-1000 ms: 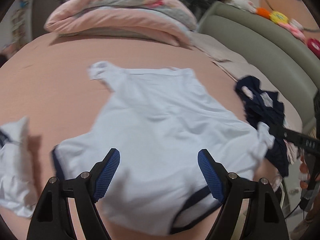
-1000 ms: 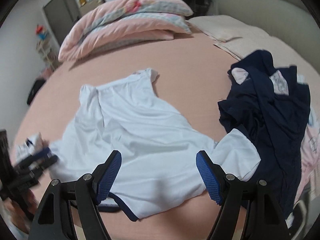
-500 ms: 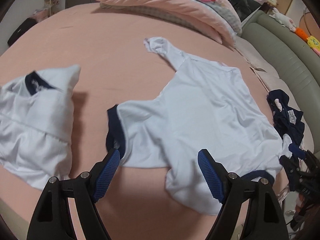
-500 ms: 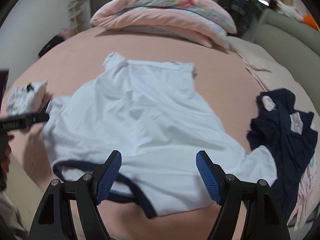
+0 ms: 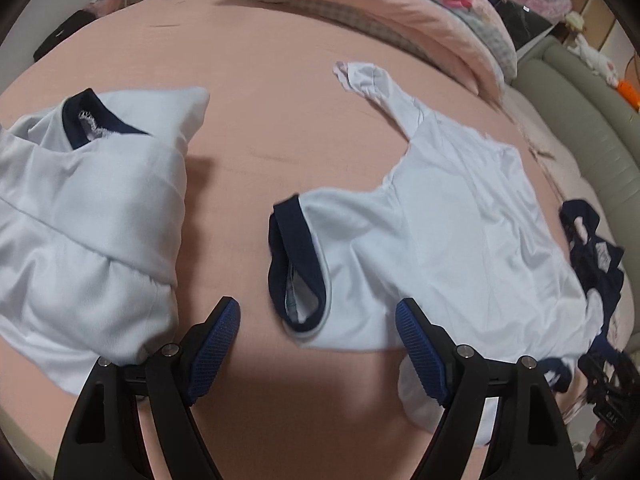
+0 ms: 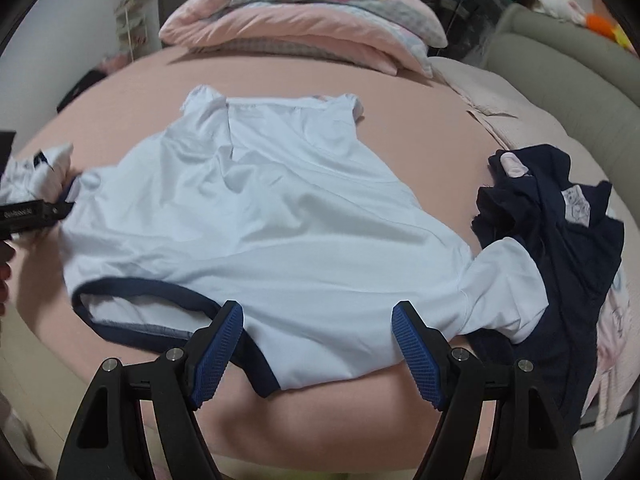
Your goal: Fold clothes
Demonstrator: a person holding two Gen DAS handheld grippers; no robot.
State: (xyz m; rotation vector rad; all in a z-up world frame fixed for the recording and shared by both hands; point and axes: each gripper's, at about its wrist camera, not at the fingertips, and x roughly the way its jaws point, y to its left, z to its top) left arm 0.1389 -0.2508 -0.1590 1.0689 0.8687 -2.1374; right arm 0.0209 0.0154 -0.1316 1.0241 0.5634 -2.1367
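Scene: a white T-shirt [image 6: 280, 216] with navy trim lies spread on the pink bed [image 6: 420, 152], its collar toward the near edge and its hem toward the folded duvet [image 6: 304, 16] at the far end.
Already folded: a second white shirt [image 5: 88, 216] sits as a neat bundle toward the bed's left edge, well apart from the spread one.
Waiting pile: a navy garment [image 6: 560, 248] lies crumpled toward the right edge — one white sleeve [image 6: 504, 292] rests on it.
Left gripper [image 5: 318, 344]: your fingers [image 5: 218, 336] stand wide apart and hold nothing, poised over bare sheet just beside the navy collar [image 5: 298, 264].
Right gripper [image 6: 318, 344]: fingers [image 6: 412, 344] likewise spread and empty, hanging above the near shoulder of the shirt close to the bed's near edge.
Step in hand: by the look of it, you are lining up for the first fold of the spread shirt.
How to do it well: pull the right sleeve off the navy pile first, so the dark cloth is not dragged along — then pinch the fabric at matching points on each side.
Grip: take both layers of the thin knit, or the lower one will likely stay behind.
Watch for: the rumpled ridge [image 6: 236, 168] down the middle; it should be smoothed before folding, or it may set as a crease.
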